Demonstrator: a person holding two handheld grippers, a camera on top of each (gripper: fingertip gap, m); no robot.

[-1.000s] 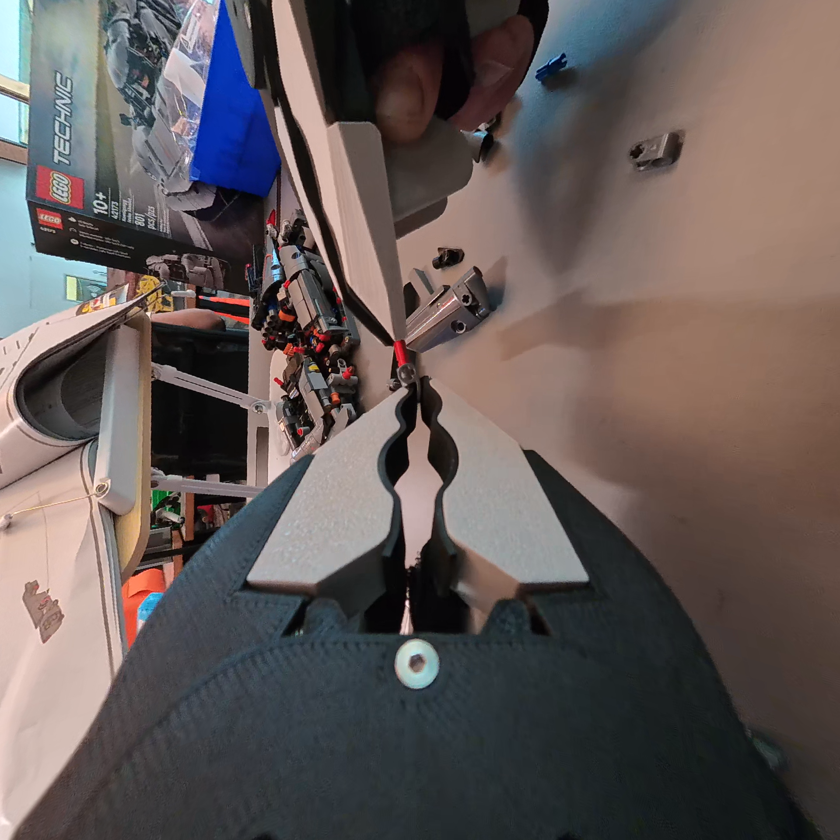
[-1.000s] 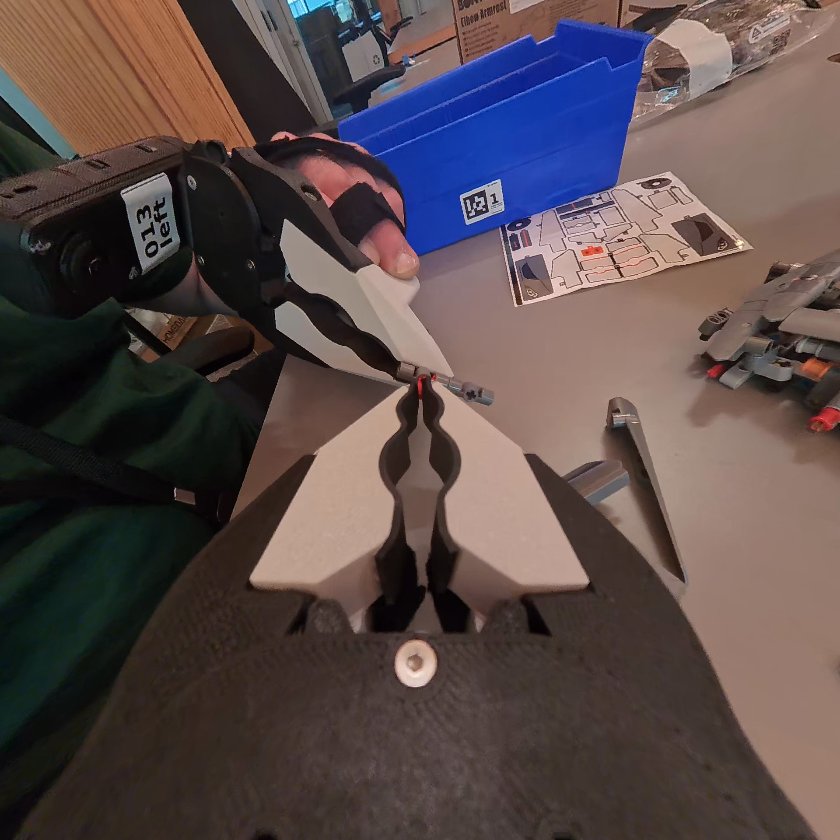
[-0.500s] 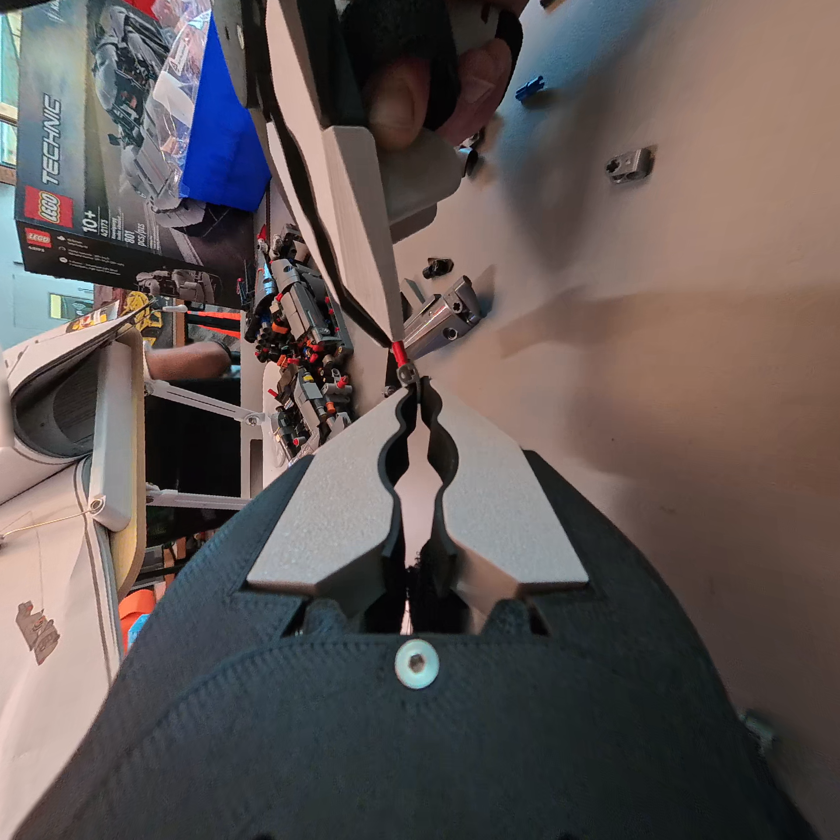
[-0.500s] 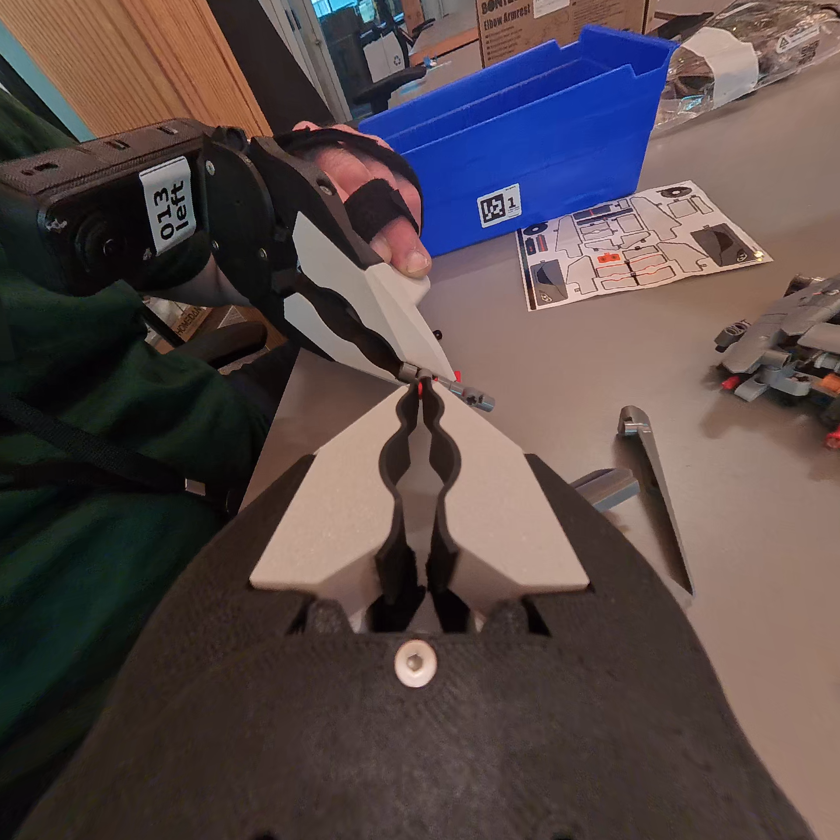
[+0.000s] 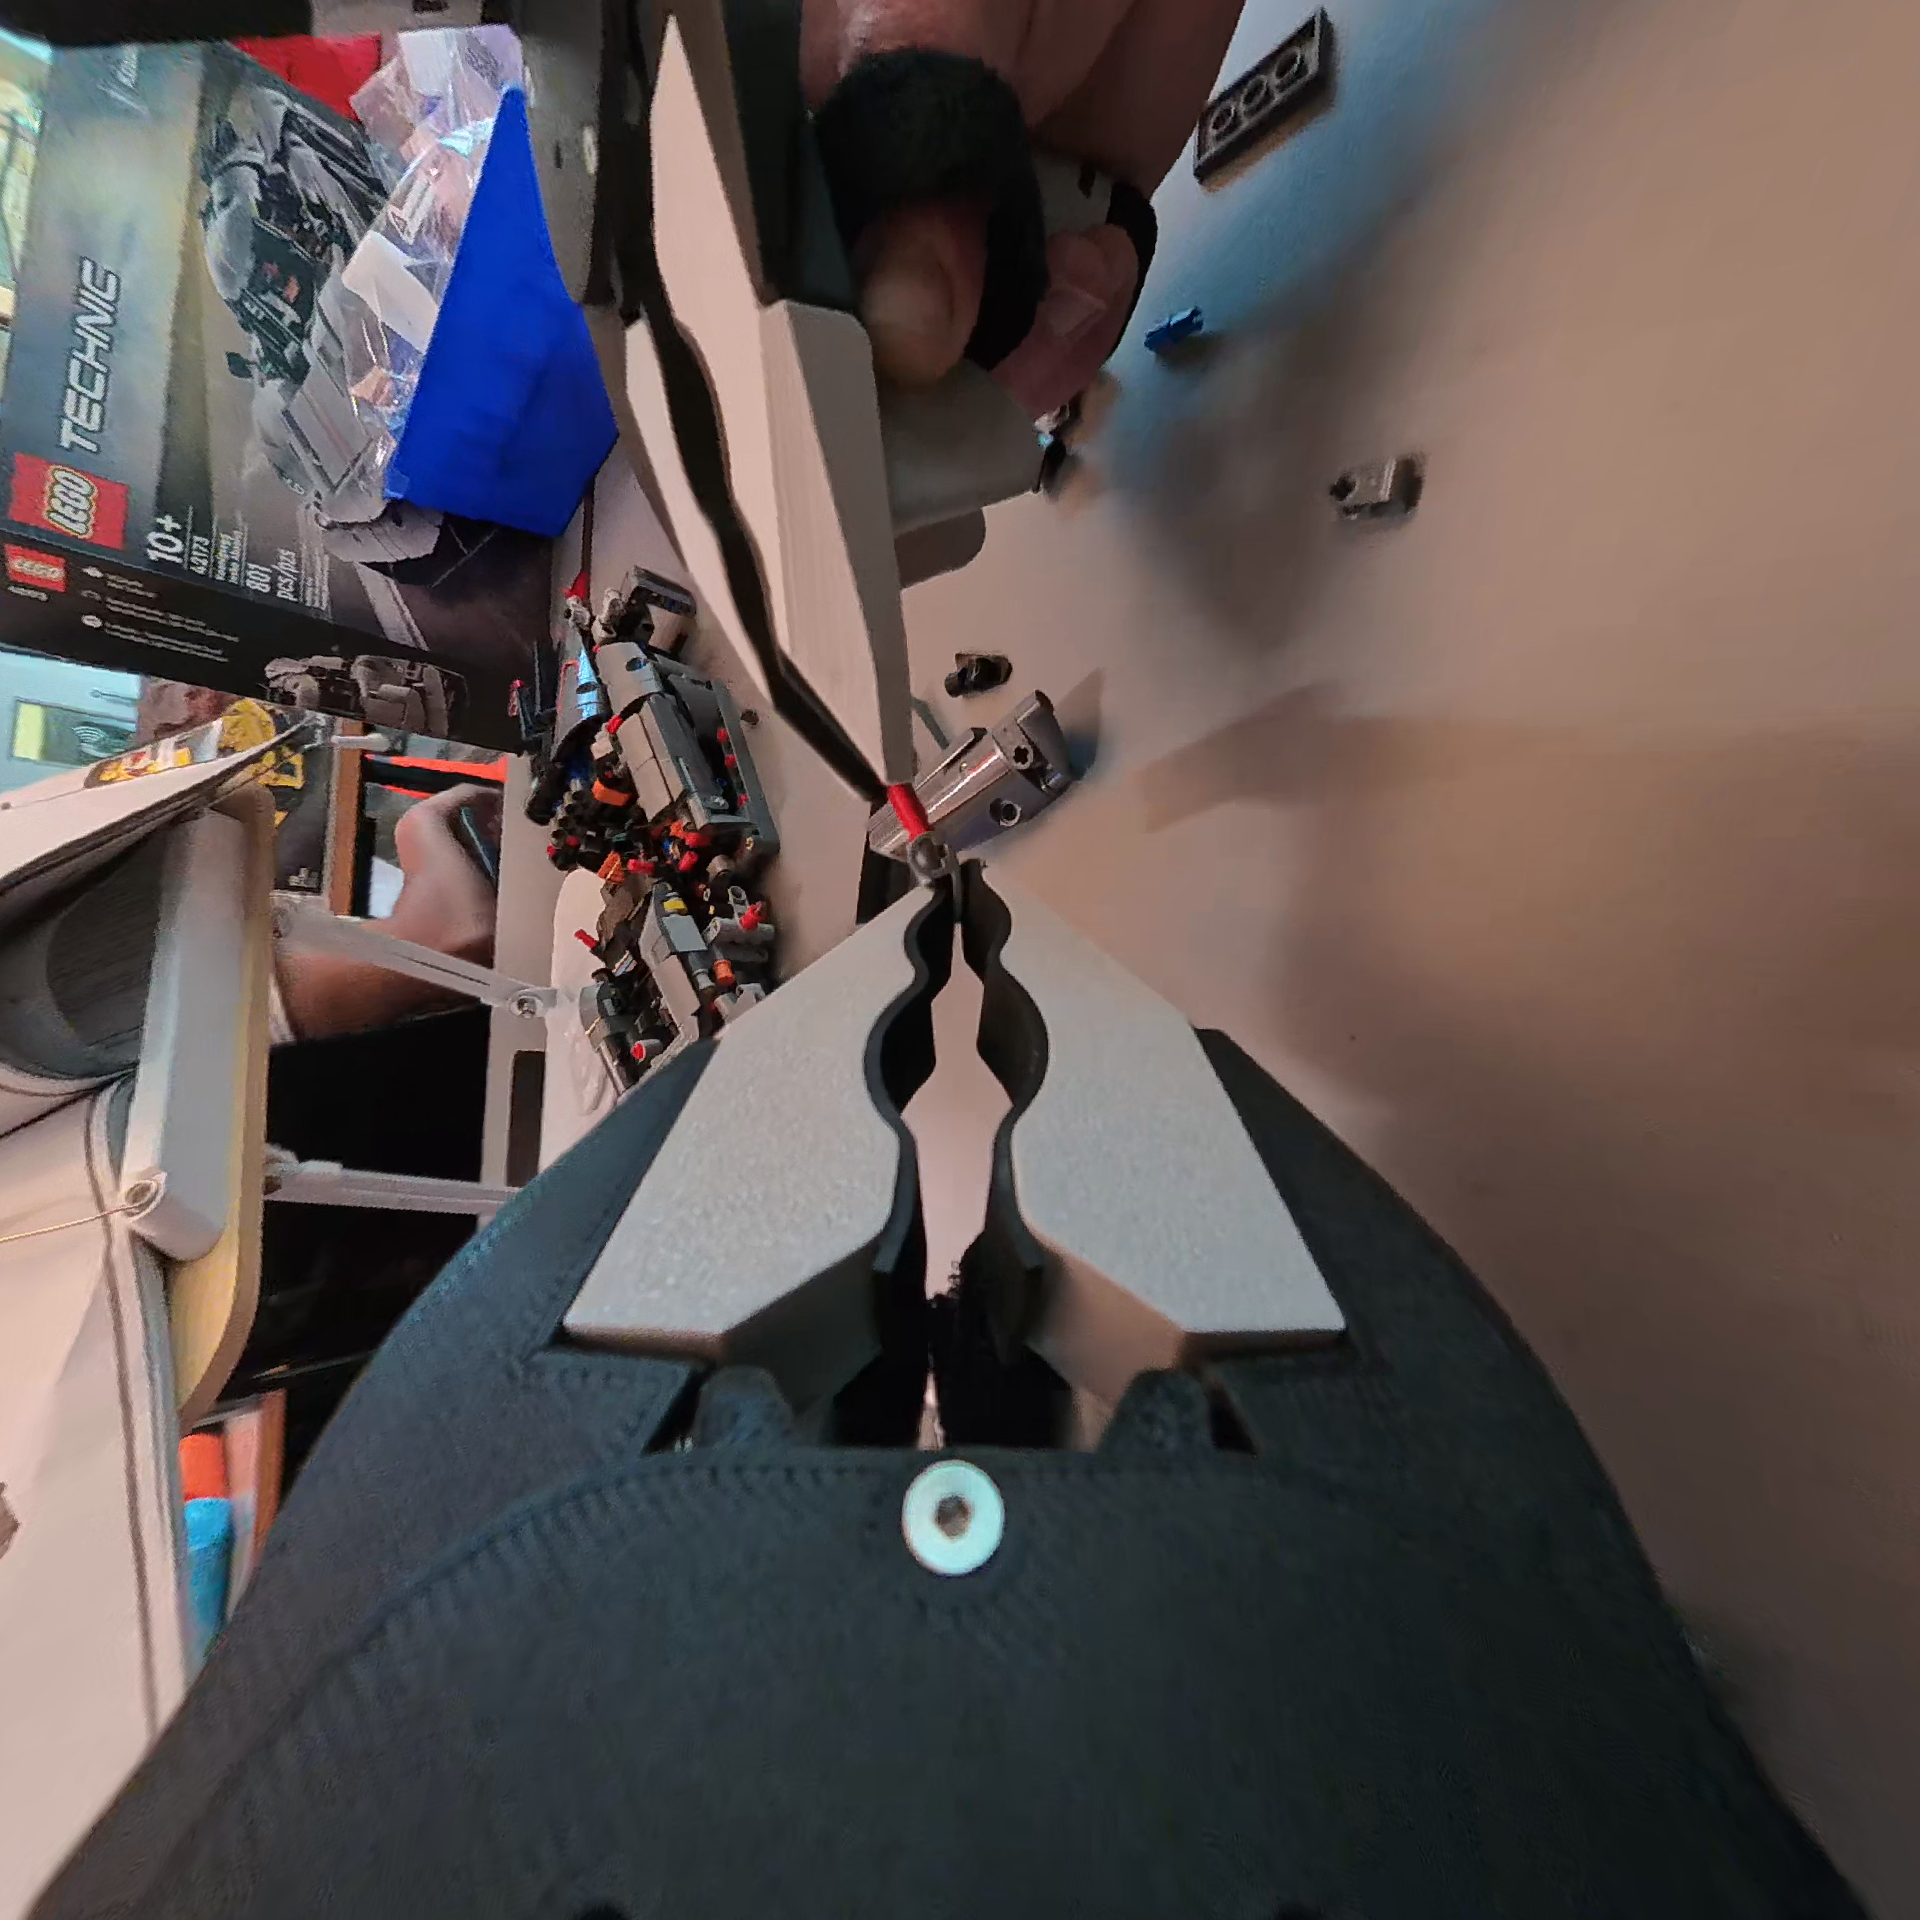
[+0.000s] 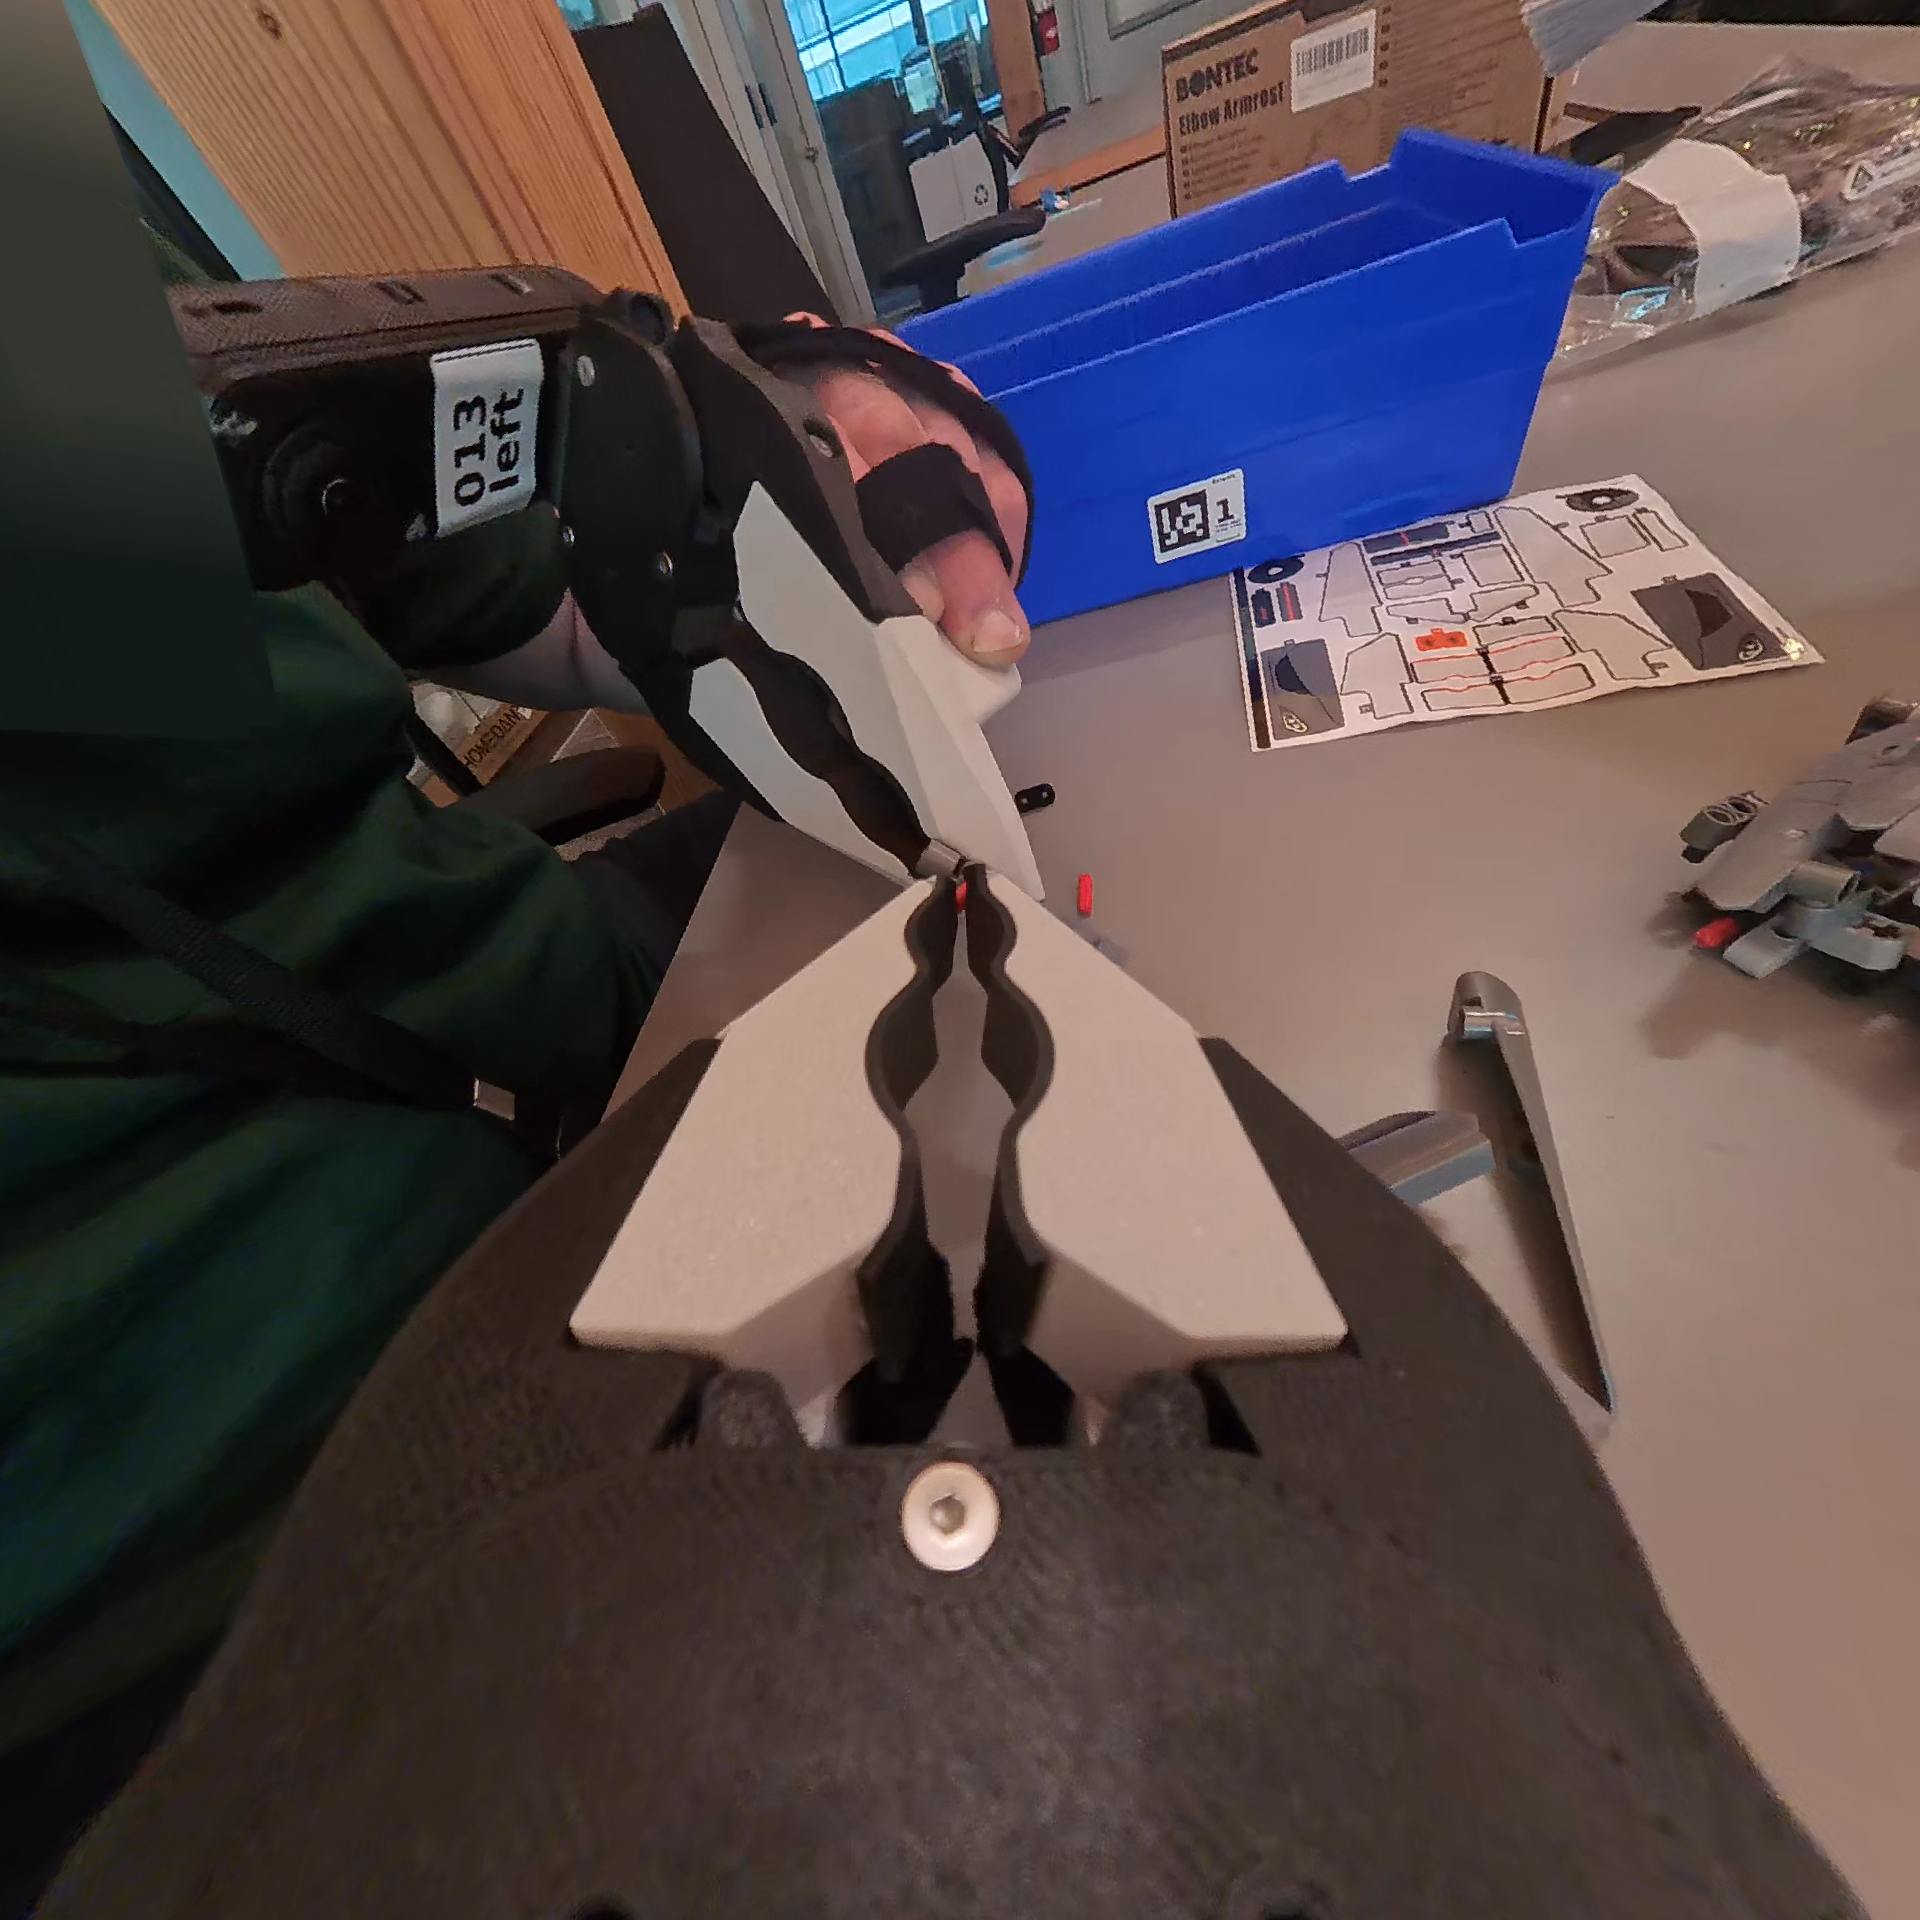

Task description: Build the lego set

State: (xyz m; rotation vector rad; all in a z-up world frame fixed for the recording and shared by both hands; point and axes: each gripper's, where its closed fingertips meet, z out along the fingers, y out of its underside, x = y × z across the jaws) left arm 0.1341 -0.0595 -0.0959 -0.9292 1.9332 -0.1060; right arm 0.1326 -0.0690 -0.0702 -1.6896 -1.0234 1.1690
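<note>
My left gripper (image 5: 948, 883) is shut on a small grey connector (image 5: 928, 854). My right gripper (image 6: 958, 891) is shut on a short red pin (image 6: 961, 898). The two grippers meet tip to tip above the grey table, and the red pin (image 5: 902, 805) touches the grey connector. In the left wrist view the right gripper (image 5: 891, 784) comes in from the top. In the right wrist view the left gripper (image 6: 935, 854) comes in from the upper left. The partly built grey model (image 6: 1829, 862) lies at the right, apart from both grippers.
A blue bin (image 6: 1299, 416) and a sticker sheet (image 6: 1507, 613) lie behind. A long grey panel (image 6: 1527, 1174), a loose red piece (image 6: 1084, 894) and a black pin (image 6: 1034, 798) are on the table. A grey beam (image 5: 987, 774) lies under the tips. The set's box (image 5: 208, 416) stands at the left. Both grippers' tips are close together, under 4 cm apart. My left tips are roughly 15 centimetres from the partly built grey model (image 6: 1829, 862).
Both grippers stay shut and tip to tip. The pair has shifted over the table. The grey connector's end that stuck out to the right no longer shows in the right wrist view.
</note>
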